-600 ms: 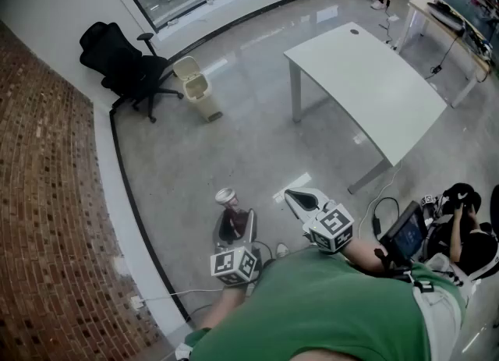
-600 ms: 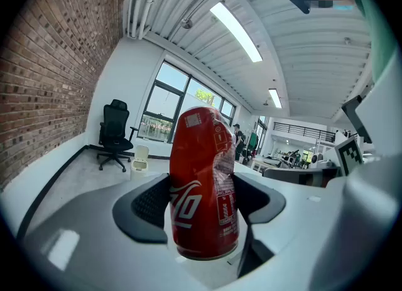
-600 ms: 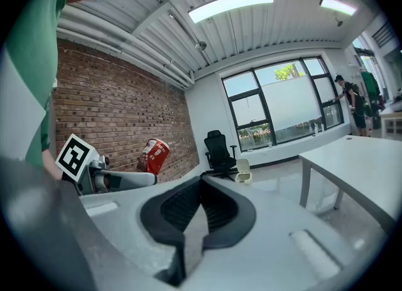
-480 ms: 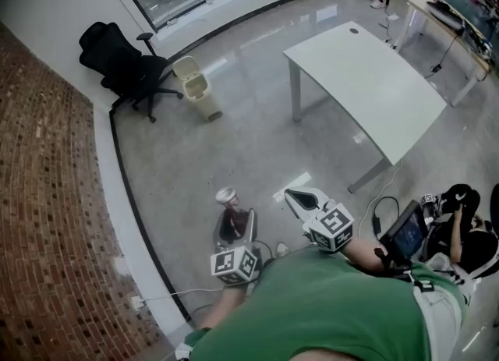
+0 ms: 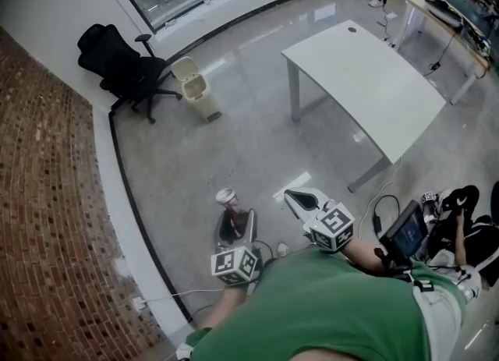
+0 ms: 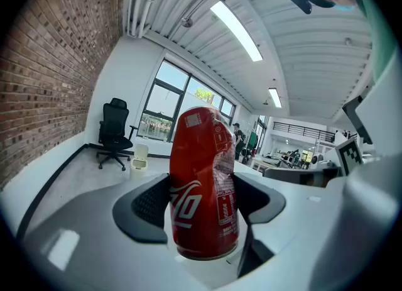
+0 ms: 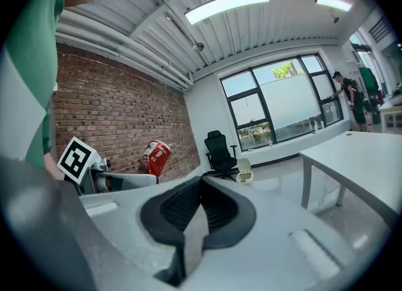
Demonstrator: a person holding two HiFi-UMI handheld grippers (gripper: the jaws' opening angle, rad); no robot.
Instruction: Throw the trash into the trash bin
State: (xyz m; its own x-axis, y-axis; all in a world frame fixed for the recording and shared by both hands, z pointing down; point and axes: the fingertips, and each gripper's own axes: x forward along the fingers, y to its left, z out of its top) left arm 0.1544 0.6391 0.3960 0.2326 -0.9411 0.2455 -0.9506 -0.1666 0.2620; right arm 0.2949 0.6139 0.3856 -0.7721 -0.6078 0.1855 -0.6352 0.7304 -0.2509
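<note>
Jaws of left gripper (image 6: pixel 200 203) tight on red can (image 6: pixel 202 158) between them; jaws of right gripper (image 7: pixel 200 213) together, empty.

- the can (image 6: pixel 204 186) is showing red with white lettering;
- the trash bin (image 5: pixel 195 88) is showing cream;
- the office chair (image 5: pixel 117 63) is showing black;
- the table (image 5: pixel 366 86) is showing white;
- the wall (image 5: pixel 39 219) is showing a red-brown brick pattern;
- the shirt (image 5: pixel 327 313) is showing green;
- the floor (image 5: pixel 234 149) is gleaming grey.
</note>
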